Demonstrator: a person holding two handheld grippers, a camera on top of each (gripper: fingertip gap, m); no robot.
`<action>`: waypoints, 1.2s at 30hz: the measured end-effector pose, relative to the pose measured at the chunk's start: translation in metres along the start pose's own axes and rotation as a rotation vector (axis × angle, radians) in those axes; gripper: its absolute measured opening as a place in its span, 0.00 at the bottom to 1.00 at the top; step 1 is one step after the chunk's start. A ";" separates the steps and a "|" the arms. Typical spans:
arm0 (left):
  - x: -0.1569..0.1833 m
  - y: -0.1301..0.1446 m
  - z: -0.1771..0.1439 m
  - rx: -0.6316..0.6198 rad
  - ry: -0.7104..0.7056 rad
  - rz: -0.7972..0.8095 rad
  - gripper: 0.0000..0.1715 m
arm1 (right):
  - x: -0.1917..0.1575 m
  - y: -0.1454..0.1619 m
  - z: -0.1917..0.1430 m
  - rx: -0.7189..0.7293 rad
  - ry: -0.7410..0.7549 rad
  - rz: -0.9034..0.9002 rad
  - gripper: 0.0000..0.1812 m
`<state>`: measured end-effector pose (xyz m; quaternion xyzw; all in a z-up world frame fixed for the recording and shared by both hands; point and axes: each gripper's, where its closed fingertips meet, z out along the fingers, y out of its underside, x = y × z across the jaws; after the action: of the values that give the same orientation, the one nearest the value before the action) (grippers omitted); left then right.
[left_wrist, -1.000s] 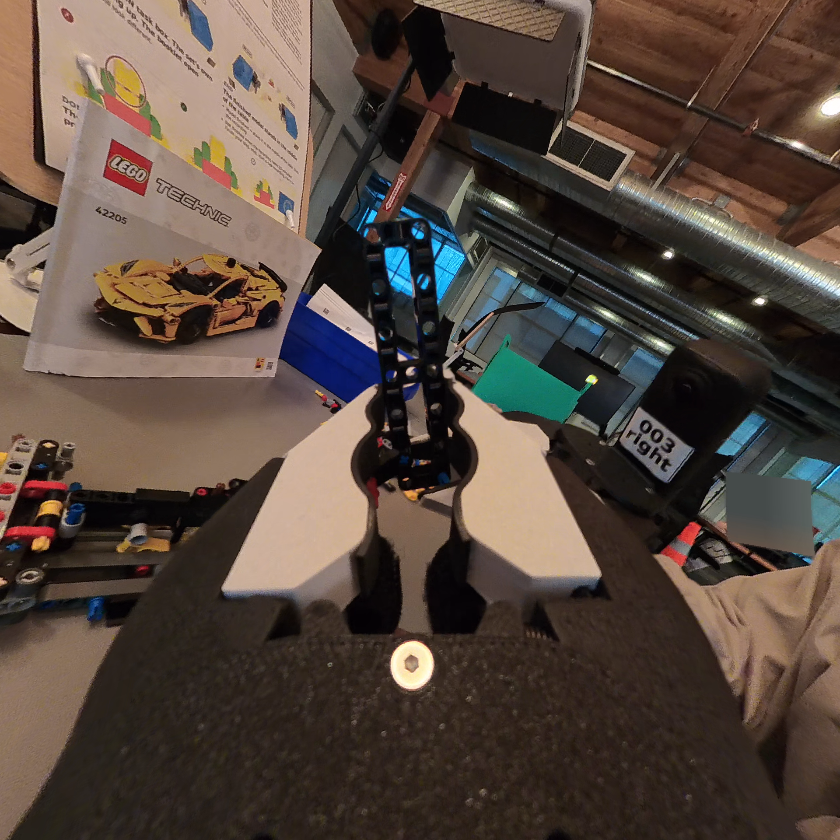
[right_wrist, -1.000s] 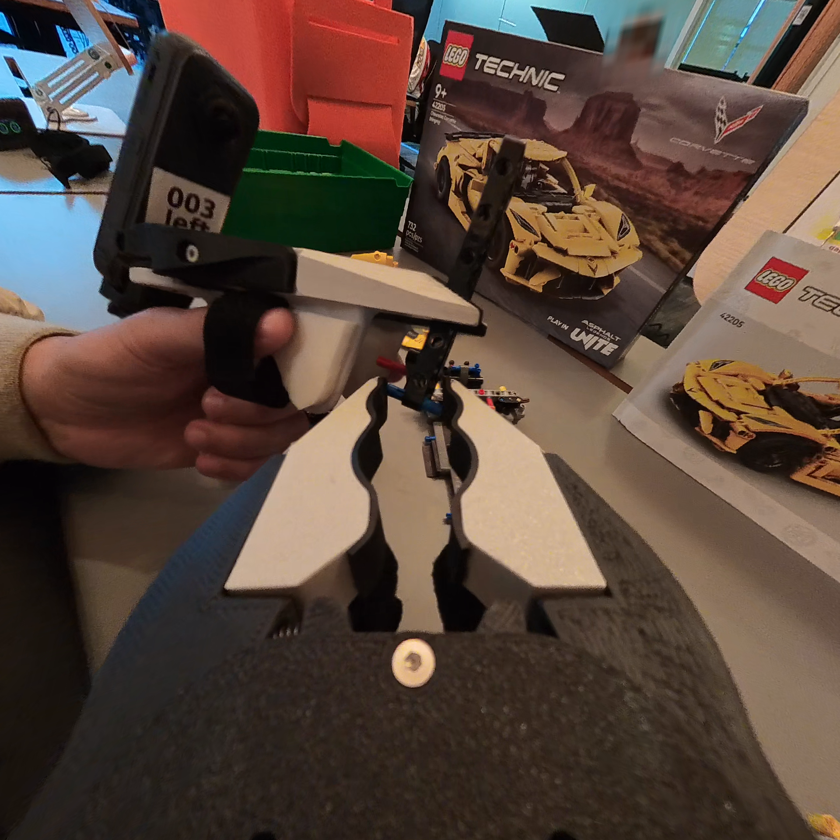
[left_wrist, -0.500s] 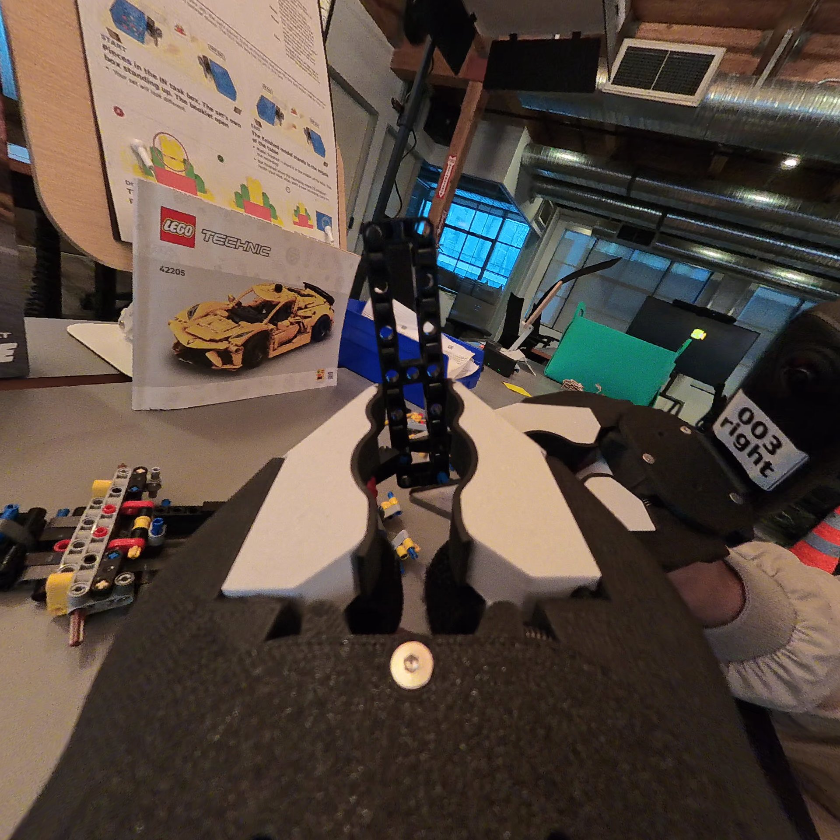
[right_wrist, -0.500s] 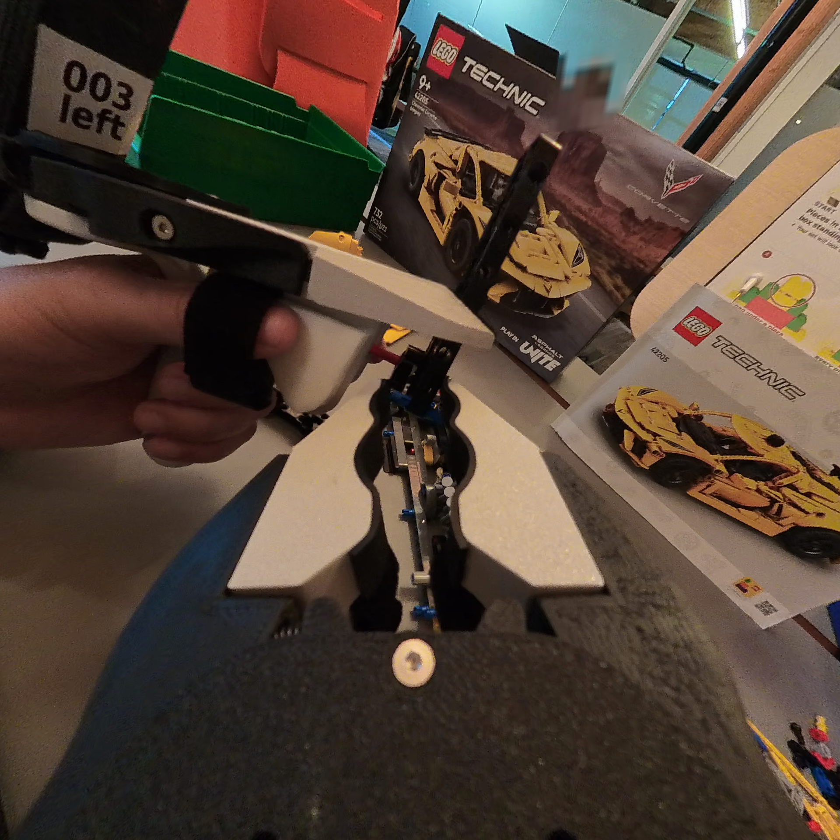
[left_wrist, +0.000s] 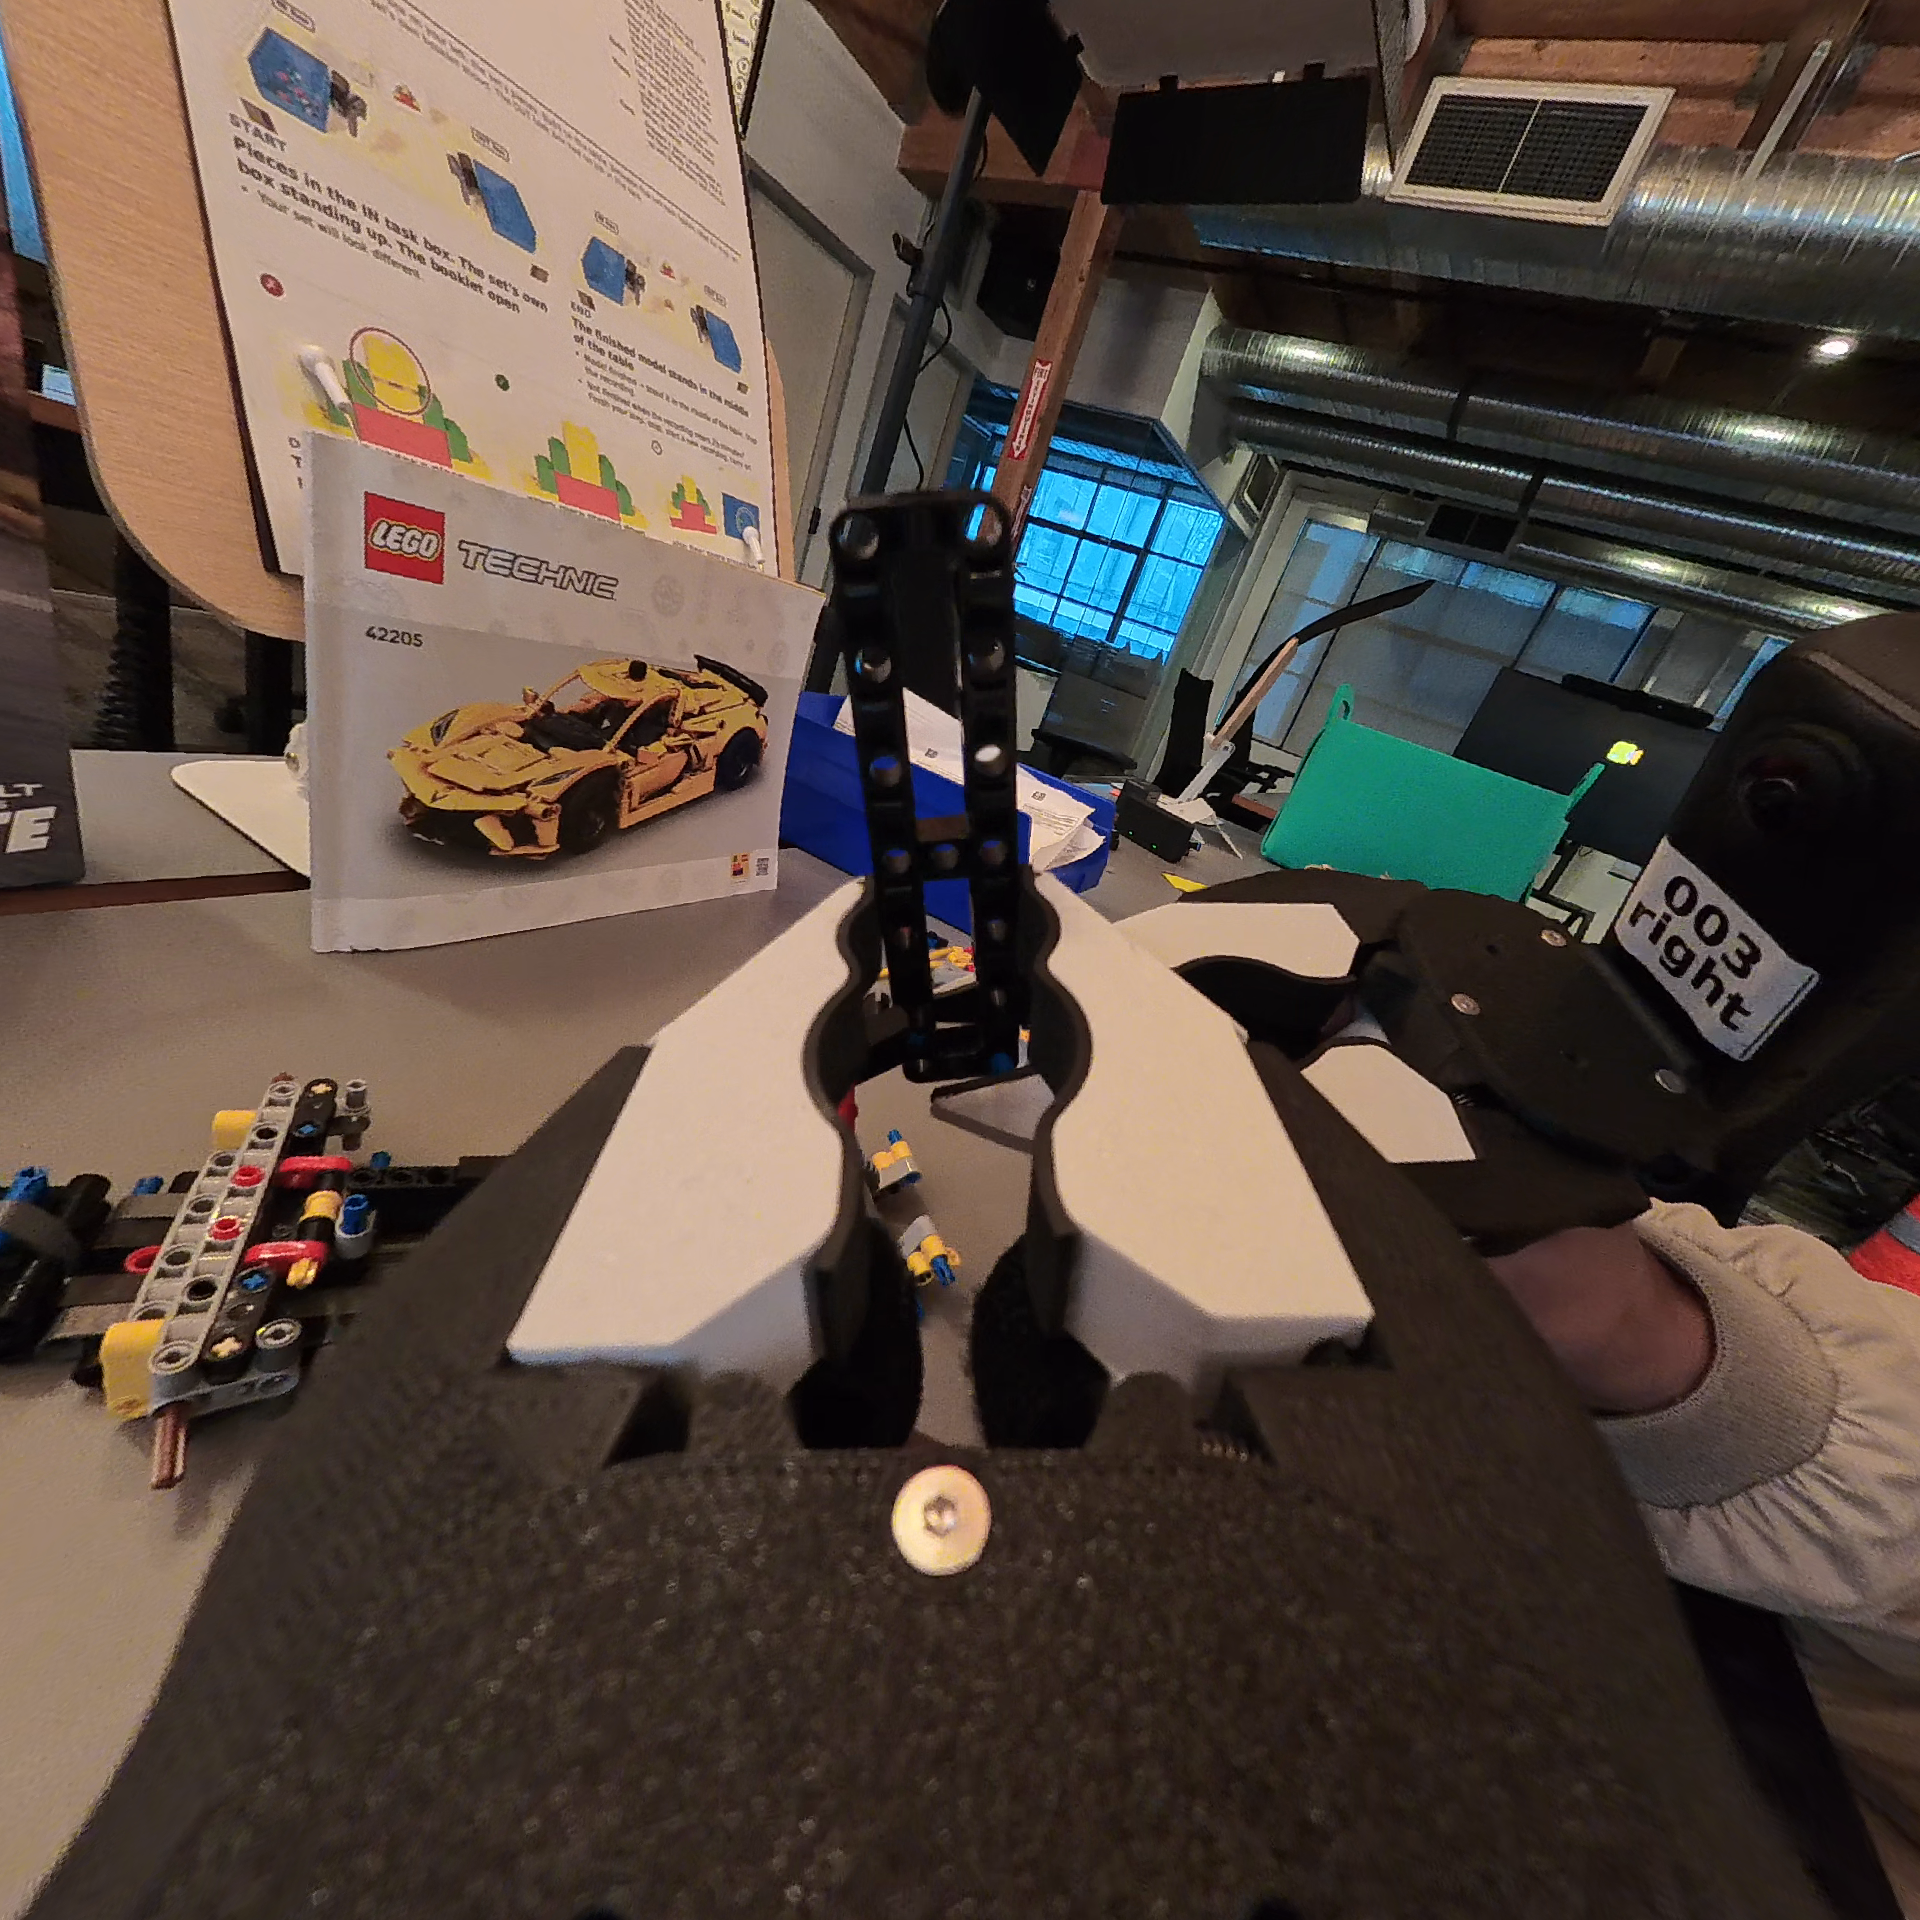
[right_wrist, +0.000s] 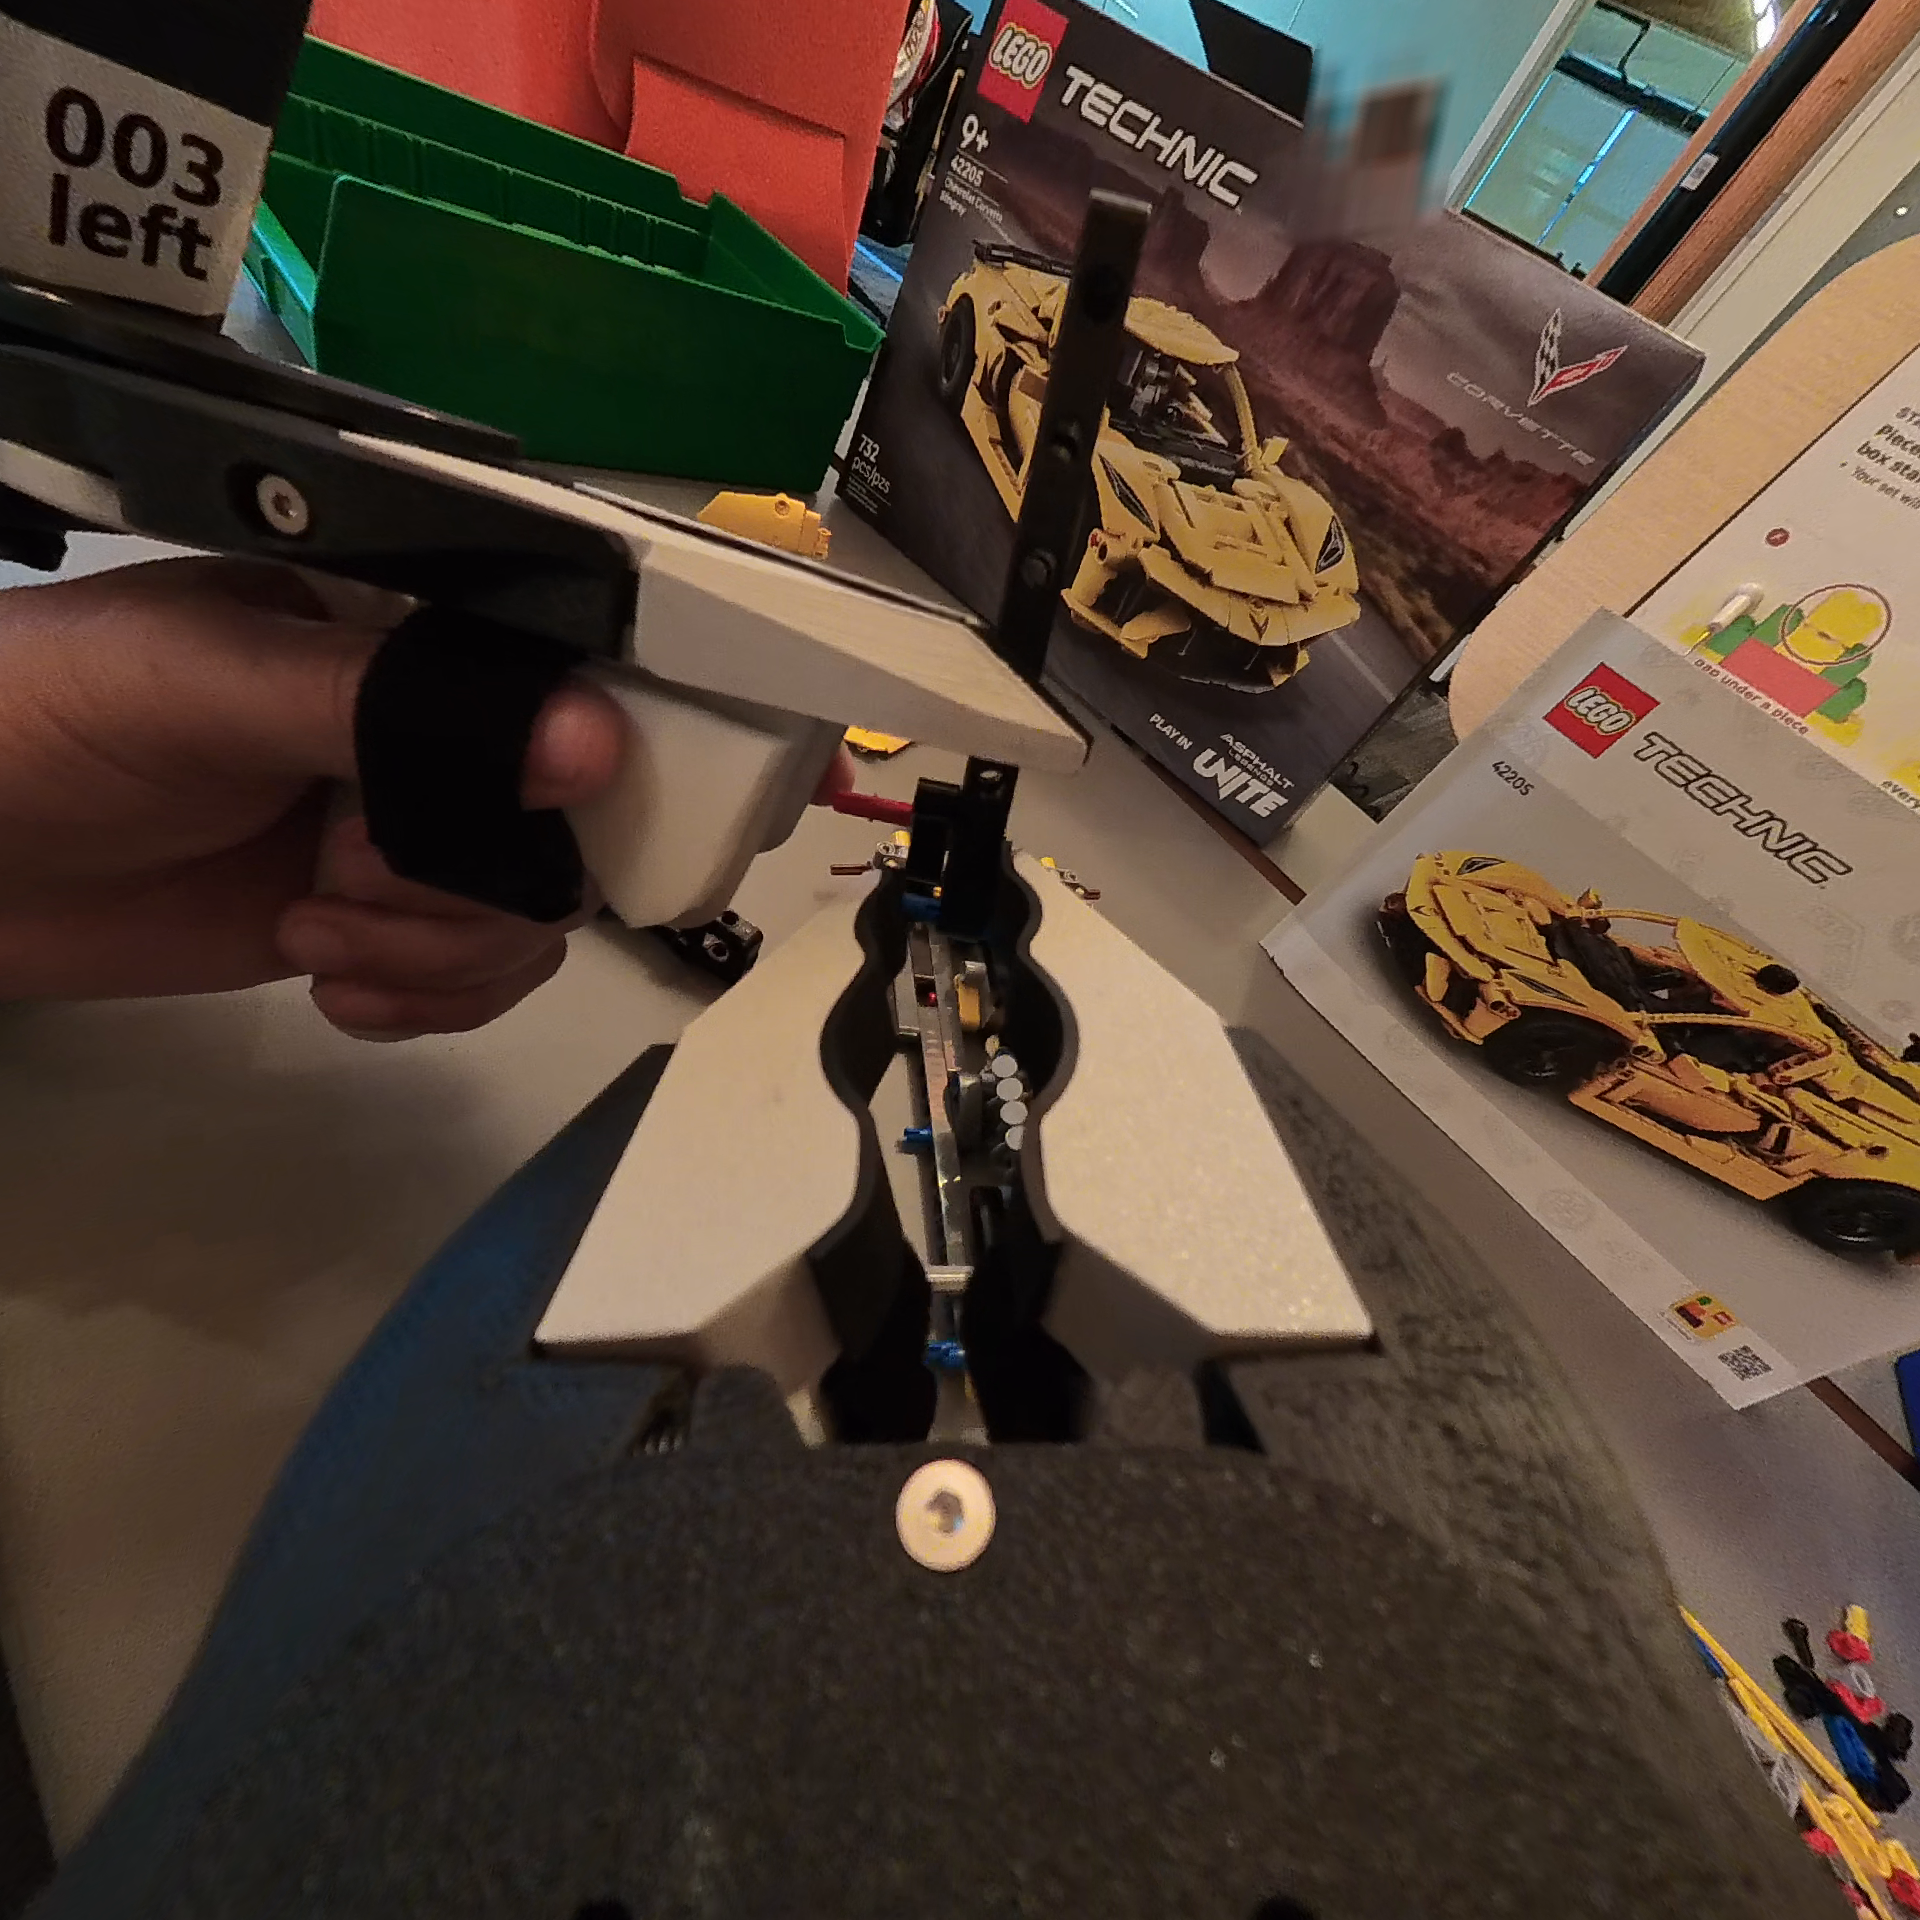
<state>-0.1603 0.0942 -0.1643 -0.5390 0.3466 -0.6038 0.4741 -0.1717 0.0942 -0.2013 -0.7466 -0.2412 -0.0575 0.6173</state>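
My left gripper (left_wrist: 940, 914) is shut on a black frame of two holed beams (left_wrist: 925, 707) and holds it upright above the grey table (left_wrist: 468, 1039). In the right wrist view a hand (right_wrist: 156, 779) holds this gripper, and the frame (right_wrist: 1070, 416) sticks up from its tip. My right gripper (right_wrist: 945, 894) has its jaws a narrow gap apart with nothing gripped, its tips just below the frame's lower end. One of its white fingers (left_wrist: 1236, 935) shows on the right of the left wrist view. A long grey and black chassis assembly (left_wrist: 208, 1236) lies on the table and shows through the right gripper's gap (right_wrist: 945, 1091).
An instruction booklet (left_wrist: 540, 707) leans on a wooden board with a printed sheet (left_wrist: 468, 208). The set's box (right_wrist: 1299, 416) and a green bin (right_wrist: 582, 322) stand behind, a blue bin (left_wrist: 831, 800) farther off. Loose small parts (left_wrist: 904, 1195) (right_wrist: 1829, 1714) lie on the table. Only a small space, under 4 cm, lies between the two pairs of fingers.
The left gripper has tilted down towards the table, still holding the frame. The right gripper has moved closer under the frame's lower end, and the chassis now shows through its gap.
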 end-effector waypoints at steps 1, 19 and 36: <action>0.001 -0.001 0.000 0.008 0.005 -0.003 0.15 | 0.000 -0.001 -0.001 0.009 0.003 -0.001 0.08; 0.005 -0.003 -0.007 -0.005 0.059 -0.042 0.15 | -0.003 -0.006 -0.006 0.042 -0.080 0.107 0.08; 0.013 -0.011 -0.015 0.009 0.108 0.054 0.14 | -0.004 -0.019 -0.010 0.124 -0.084 -0.023 0.05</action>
<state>-0.1771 0.0836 -0.1527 -0.4938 0.3833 -0.6207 0.4732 -0.1810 0.0859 -0.1838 -0.7058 -0.2787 -0.0179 0.6511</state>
